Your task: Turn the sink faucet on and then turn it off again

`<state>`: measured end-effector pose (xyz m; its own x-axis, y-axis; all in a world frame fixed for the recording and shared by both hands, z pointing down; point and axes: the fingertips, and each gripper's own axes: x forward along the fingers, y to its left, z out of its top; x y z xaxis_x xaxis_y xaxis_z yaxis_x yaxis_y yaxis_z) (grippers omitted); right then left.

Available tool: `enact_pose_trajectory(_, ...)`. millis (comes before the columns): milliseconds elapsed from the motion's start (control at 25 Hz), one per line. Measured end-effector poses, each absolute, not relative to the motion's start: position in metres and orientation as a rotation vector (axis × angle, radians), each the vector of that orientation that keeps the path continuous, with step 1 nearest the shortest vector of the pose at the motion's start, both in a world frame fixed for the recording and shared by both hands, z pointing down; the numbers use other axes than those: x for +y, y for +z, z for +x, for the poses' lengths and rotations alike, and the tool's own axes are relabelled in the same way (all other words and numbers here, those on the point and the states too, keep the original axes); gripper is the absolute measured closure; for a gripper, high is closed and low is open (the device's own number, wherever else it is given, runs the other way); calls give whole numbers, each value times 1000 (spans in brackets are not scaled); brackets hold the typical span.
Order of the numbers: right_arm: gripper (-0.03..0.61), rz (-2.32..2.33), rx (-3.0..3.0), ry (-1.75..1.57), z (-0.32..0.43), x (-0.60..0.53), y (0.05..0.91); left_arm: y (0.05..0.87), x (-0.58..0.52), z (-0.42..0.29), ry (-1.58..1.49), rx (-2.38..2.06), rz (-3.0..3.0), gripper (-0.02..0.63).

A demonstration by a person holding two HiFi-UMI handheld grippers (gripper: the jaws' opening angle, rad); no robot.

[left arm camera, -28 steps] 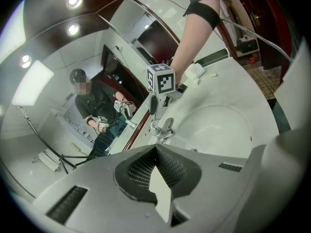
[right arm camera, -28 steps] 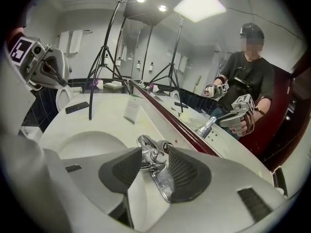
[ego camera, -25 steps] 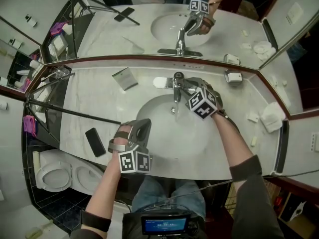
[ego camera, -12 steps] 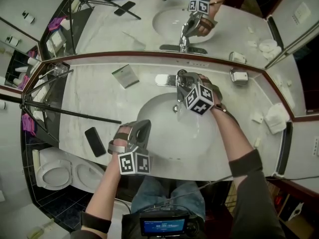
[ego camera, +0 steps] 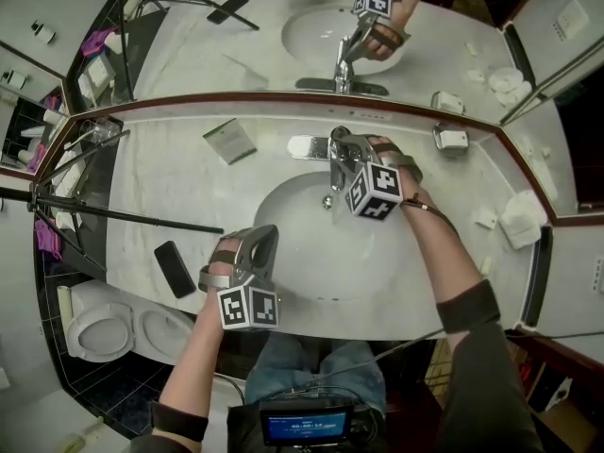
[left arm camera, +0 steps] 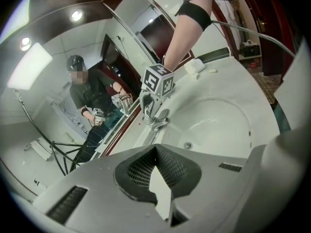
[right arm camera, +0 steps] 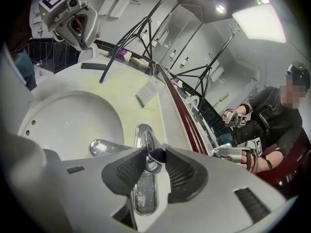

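The white sink [ego camera: 302, 262] is set into a pale stone bench [ego camera: 179, 192]. The shiny faucet [ego camera: 332, 170] stands at the back of the sink, right in front of the mirror [ego camera: 236, 50]. The right gripper [right arm camera: 149, 155] reaches over the bowl to the top of the faucet. Its fingers [right arm camera: 124, 171] have just been closing, and the faucet's thin silver handle [right arm camera: 151, 164] sits between them. They pinch it from both sides. The spout [right arm camera: 104, 148] pokes out lower down, over the bowl.

The left gripper [ego camera: 262, 243] hangs above the front left rim of the sink, well apart from the faucet. Its fingers [left arm camera: 141, 171] are pressed together with nothing between them. It tips down toward the bowl.

On the bench to the left of the sink lies a black phone [ego camera: 176, 268], near the front edge. A small flat packet [ego camera: 229, 141] lies farther back, near the mirror. A white toilet [ego camera: 104, 324] shows down past the left end of the bench. The mirror shows the faucet and the right gripper again from behind.
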<state>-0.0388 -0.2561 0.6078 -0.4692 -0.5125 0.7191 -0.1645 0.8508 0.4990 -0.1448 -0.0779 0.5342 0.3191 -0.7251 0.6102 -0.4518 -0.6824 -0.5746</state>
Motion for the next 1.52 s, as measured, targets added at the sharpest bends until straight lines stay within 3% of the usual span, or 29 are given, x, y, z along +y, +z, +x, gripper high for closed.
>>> enact_pose_trajectory(1520,451,362,-1832,-752,-32,-230,626,524,-68,-149,-1297,1098,-2278,612)
